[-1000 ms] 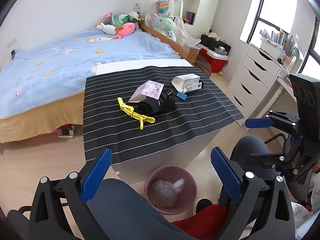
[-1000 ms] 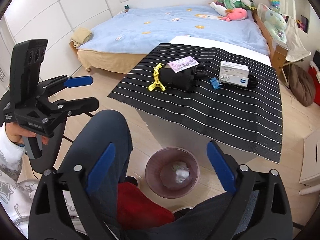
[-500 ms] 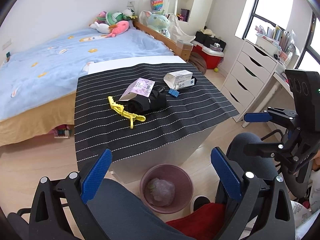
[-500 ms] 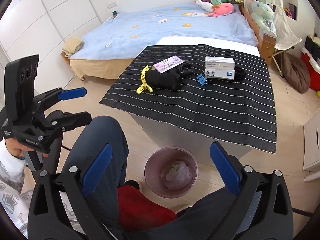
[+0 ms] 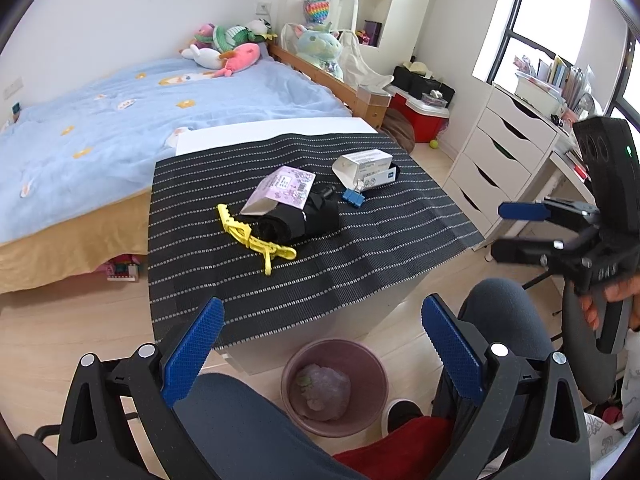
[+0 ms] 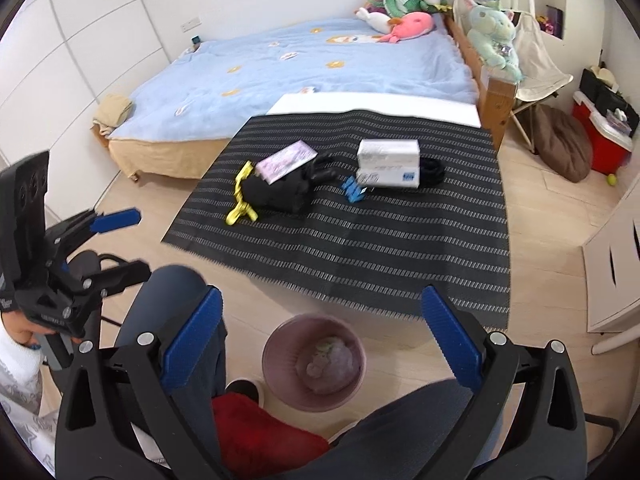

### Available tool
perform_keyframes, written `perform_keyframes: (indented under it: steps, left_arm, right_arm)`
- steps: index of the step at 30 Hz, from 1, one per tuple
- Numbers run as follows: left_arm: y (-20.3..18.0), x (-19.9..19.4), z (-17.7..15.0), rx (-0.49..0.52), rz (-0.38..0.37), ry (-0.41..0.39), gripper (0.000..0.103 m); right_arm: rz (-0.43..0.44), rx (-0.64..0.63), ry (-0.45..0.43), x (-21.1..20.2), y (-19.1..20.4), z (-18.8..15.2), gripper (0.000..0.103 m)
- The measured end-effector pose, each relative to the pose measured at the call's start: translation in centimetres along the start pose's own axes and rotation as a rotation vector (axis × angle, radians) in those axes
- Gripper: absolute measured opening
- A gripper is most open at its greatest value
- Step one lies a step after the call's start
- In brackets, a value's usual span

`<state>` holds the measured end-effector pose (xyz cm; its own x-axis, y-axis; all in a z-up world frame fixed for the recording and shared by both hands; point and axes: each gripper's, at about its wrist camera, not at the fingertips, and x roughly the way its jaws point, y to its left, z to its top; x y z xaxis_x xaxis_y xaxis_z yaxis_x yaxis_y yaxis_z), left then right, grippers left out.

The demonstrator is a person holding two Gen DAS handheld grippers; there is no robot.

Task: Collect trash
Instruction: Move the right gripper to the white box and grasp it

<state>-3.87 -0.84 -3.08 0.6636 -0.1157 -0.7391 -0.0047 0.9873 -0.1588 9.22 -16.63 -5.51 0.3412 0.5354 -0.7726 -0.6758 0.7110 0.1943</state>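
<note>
Trash on the striped mat (image 5: 360,248) sits mid-tabletop: a purple packet (image 5: 282,190) lies on a black bundle (image 5: 298,220), its long axis running from the near-left corner toward the far-right one, with a white box (image 5: 366,168) further right, a yellow clip (image 5: 256,238) left. Since a second ago both cameras have closed in slightly on the table. Both the left gripper (image 5: 320,356) and right gripper (image 6: 322,354) hang spread wide, empty, well short of the items, above a pink bin (image 6: 314,362) on the floor.

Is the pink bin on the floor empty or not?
Not empty: the pink bin already holds a crumpled pale wad, visible from both wrist views.
</note>
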Motion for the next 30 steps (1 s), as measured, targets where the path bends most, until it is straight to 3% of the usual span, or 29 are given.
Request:
perform_keyframes:
  steps: [17, 30]
  left_arm:
    - [1.4, 0.9, 1.8, 0.000, -0.002, -0.019, 0.095]
    - [2.1, 1.1, 1.4, -0.020, 0.004, -0.014, 0.095]
  right_arm:
    - [-0.104, -0.053, 0.043, 5.8, -2.7, 9.4, 0.098]
    - [-0.182, -0.022, 0.178, 12.7, -4.9, 12.1, 0.098]
